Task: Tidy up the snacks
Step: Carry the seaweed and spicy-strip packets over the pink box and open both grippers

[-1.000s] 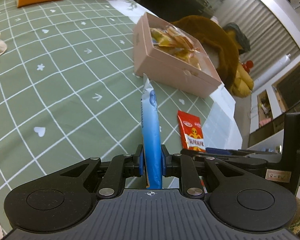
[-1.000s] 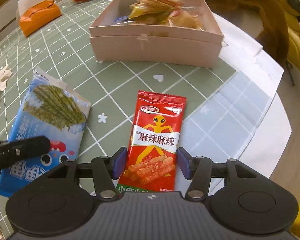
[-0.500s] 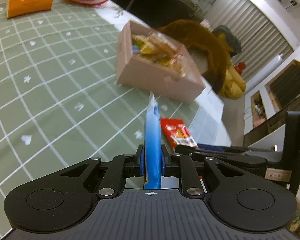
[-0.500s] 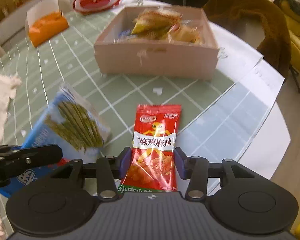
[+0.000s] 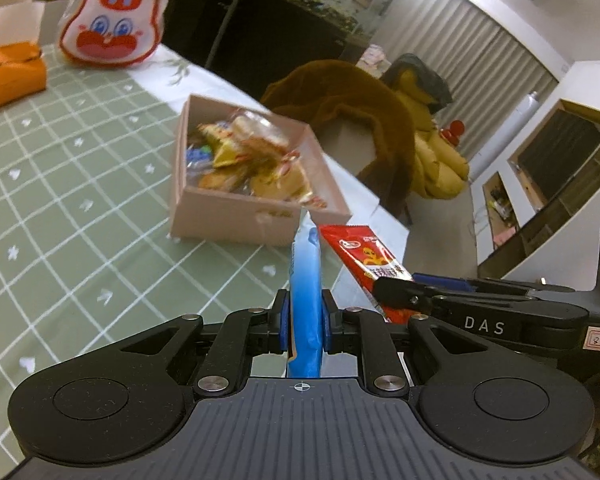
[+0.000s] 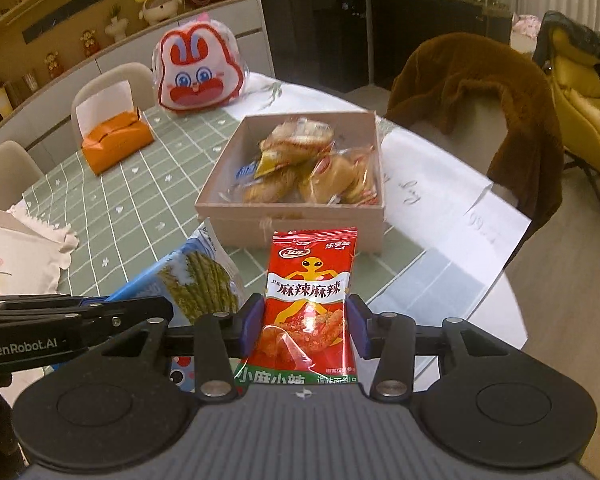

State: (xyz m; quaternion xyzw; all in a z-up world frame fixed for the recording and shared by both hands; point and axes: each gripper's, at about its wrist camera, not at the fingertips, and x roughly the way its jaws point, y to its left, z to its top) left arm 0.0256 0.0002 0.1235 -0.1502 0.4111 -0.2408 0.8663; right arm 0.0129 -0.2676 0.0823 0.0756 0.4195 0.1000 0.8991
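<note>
Both packets are now off the tabletop (image 6: 148, 184). A second ago the red snack packet (image 6: 310, 304) lay flat between spread right fingers; the jaws have just been closing and now pinch its sides, and it rides up with them. The blue seaweed packet (image 5: 306, 296) was already clamped edge-on and has risen too. The pink box (image 6: 300, 216) sits lower and fuller in both views than before, ahead of both sets of fingers. Judgement: pick-up done for both, carry to the box is the step in hand.

Left gripper (image 5: 305, 322): fingers nearly pressed together, pinching the thin blue packet, which sticks out forward past the fingertips towards the box's near wall.

Right gripper (image 6: 306, 326): fingers part-closed on the red packet's lower half, its top edge just short of the box front. The left gripper lies just left of the right fingers, the blue packet fanning out beyond it. Box already holds wrapped pastries (image 6: 308, 168).
</note>
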